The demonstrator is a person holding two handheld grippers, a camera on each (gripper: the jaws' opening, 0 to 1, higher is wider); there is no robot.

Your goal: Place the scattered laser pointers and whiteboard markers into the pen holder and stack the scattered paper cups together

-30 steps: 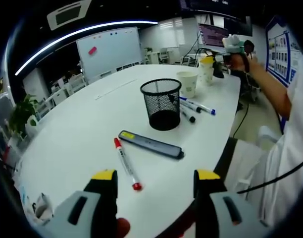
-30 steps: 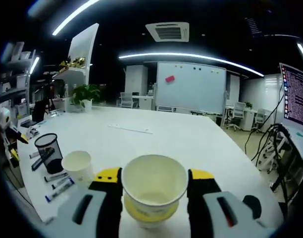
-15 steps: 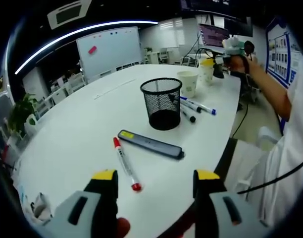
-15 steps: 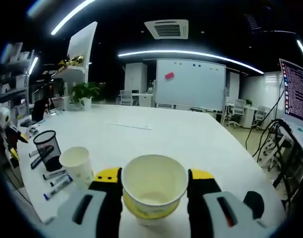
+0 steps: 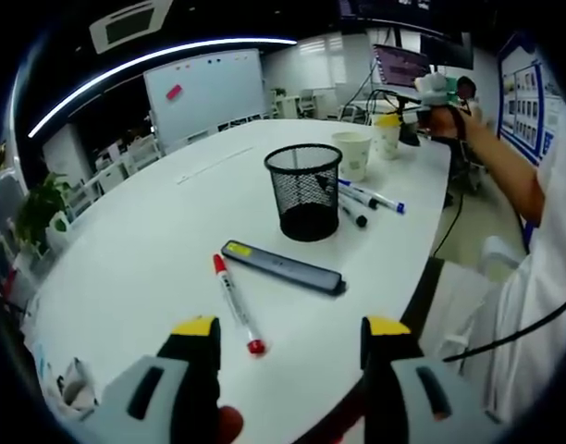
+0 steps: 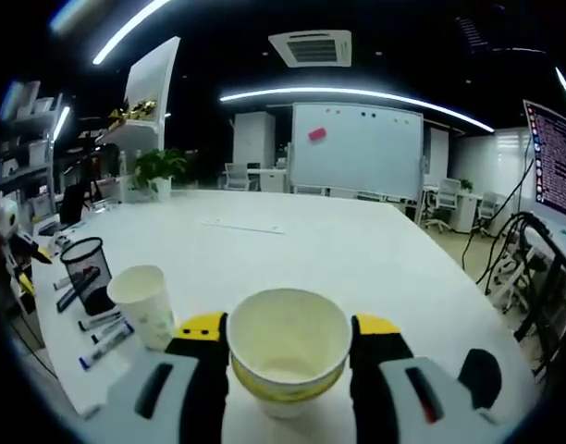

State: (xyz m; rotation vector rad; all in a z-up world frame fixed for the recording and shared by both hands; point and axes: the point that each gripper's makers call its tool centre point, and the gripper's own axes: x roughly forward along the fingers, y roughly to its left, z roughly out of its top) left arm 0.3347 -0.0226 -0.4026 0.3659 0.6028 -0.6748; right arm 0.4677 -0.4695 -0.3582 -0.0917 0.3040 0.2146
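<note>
My left gripper [image 5: 290,335] is open above the near table edge, nothing between its jaws. Just ahead lie a red-capped marker [image 5: 235,303] and a dark laser pointer [image 5: 283,268]. The black mesh pen holder [image 5: 304,192] stands beyond them, with markers [image 5: 368,197] lying to its right. A white paper cup [image 5: 353,154] stands behind those. My right gripper [image 6: 289,340] is shut on a yellow-banded paper cup [image 6: 287,353], held upright over the table. The white cup [image 6: 142,303] stands to its left, with markers [image 6: 105,330] and the pen holder [image 6: 87,278] further left.
The white table [image 5: 163,231] is long and rounded. A person's arm [image 5: 505,157] reaches in from the right of the left gripper view, holding the other gripper. Cables [image 6: 514,277] hang at the far right; a whiteboard [image 6: 357,148] and chairs stand behind.
In the right gripper view the white cup and pen holder have slid slightly lower and nearer as the held cup shifts. The left gripper stays still.
</note>
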